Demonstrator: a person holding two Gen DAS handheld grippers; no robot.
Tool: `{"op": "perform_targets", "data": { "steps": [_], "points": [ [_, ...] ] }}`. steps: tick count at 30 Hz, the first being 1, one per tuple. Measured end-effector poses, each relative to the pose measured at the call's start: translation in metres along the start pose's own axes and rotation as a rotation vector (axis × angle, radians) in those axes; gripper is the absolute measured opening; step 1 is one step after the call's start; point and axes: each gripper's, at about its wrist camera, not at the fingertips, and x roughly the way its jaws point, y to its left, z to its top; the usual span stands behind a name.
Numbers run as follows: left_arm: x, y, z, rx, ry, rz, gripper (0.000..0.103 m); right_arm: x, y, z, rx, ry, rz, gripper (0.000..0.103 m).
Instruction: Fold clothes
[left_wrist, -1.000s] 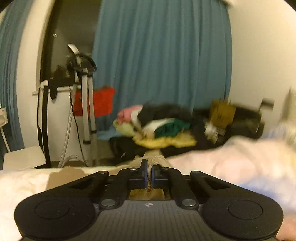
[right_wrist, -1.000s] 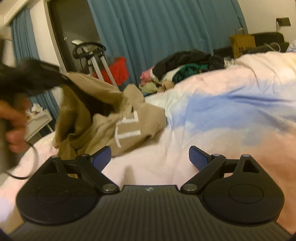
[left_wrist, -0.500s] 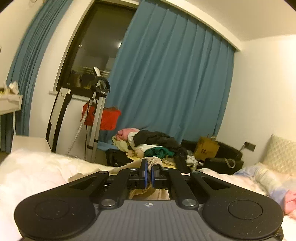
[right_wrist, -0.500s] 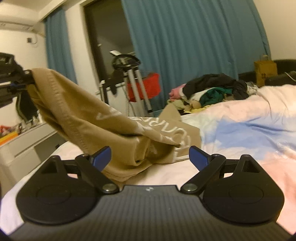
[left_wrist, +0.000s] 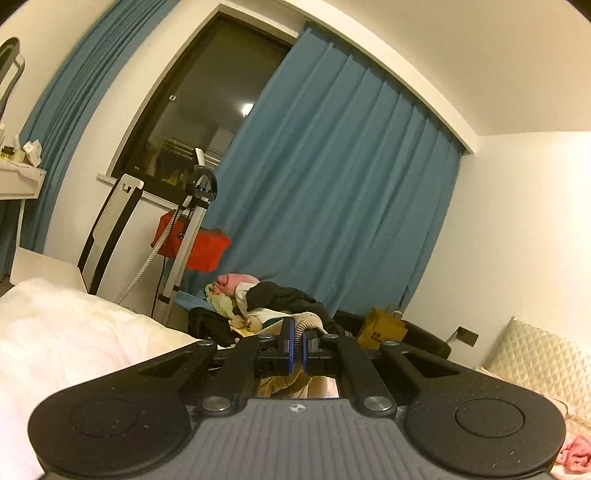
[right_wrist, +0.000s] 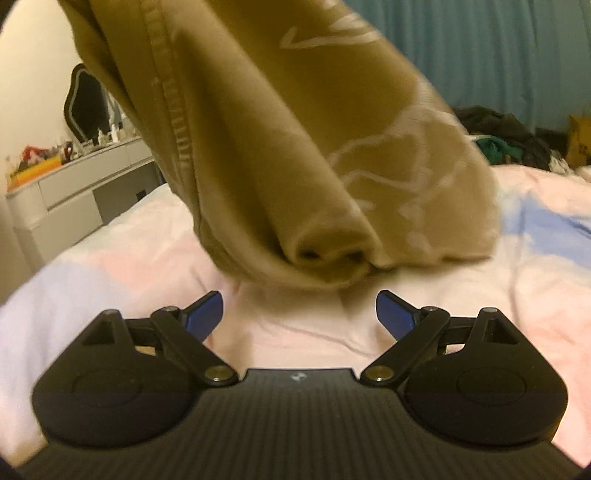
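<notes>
Overhead, blue curtain (left_wrist: 332, 192); pastel duvet (right_wrist: 480, 295) below

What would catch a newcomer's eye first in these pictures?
A tan garment with white print hangs over the pink bedspread, filling the right wrist view just beyond the open right hand-held gripper. In the left wrist view, the left hand-held gripper pinches that fabric before a tall blue curtain.

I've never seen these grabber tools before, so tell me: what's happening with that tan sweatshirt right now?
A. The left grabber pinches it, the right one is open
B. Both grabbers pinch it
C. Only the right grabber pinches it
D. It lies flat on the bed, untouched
A: the left gripper is shut on a fold of the tan sweatshirt, while the right gripper is open below the hanging cloth.
</notes>
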Motion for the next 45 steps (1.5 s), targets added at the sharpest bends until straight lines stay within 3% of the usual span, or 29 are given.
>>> {"op": "perform_targets", "data": {
  "steps": [1,3,5,6,12,17,21,24,27,29,31,33,35,42,45],
  "points": [
    [-0.002,0.006,0.0,-0.017,-0.004,-0.004,0.004,0.009,0.003,0.0,-0.013,0.001,0.001,0.078],
    [-0.004,0.017,0.001,-0.046,-0.011,-0.003,0.004,0.025,0.005,0.006,-0.03,0.004,-0.016,0.066],
    [-0.006,0.026,0.003,-0.066,-0.018,0.003,0.004,0.03,0.0,0.013,-0.029,0.001,-0.014,0.036],
    [-0.006,0.031,0.003,-0.074,-0.018,0.003,0.004,0.028,-0.004,0.018,-0.034,-0.003,-0.025,0.014],
    [-0.001,0.036,0.006,-0.098,0.0,-0.016,0.004,-0.042,-0.06,0.051,-0.044,-0.052,-0.057,0.007],
    [-0.001,0.016,-0.002,-0.088,0.057,-0.088,0.004,-0.117,-0.12,0.088,-0.022,-0.107,-0.083,0.007],
    [0.006,-0.004,-0.018,-0.067,0.136,-0.13,0.004,-0.16,-0.139,0.087,-0.086,-0.119,-0.15,0.007],
    [0.016,-0.02,-0.032,-0.026,0.2,-0.148,0.004,-0.164,-0.154,0.058,0.052,-0.06,-0.167,0.009],
    [0.04,-0.038,-0.05,0.071,0.24,-0.139,0.004,-0.136,-0.173,0.027,0.193,0.093,-0.174,0.012],
    [0.058,-0.046,-0.058,0.126,0.262,-0.135,0.004,-0.118,-0.175,0.011,0.196,0.185,-0.226,0.029],
    [0.076,-0.046,-0.067,0.163,0.275,-0.121,0.004,-0.111,-0.182,0.001,0.239,0.232,-0.237,0.067],
    [0.093,-0.038,-0.073,0.158,0.297,-0.101,0.004,-0.116,-0.195,-0.004,0.325,0.229,-0.206,0.079],
    [0.111,-0.03,-0.078,0.151,0.319,-0.081,0.004,-0.122,-0.198,0.001,0.392,0.189,-0.159,0.082],
    [0.14,0.011,-0.086,0.044,0.37,-0.047,0.004,-0.164,-0.158,0.016,0.237,-0.076,-0.069,0.082],
    [0.138,0.018,-0.085,0.009,0.377,-0.051,0.004,-0.152,-0.133,0.021,0.147,-0.081,-0.014,0.082]
  ]
}}
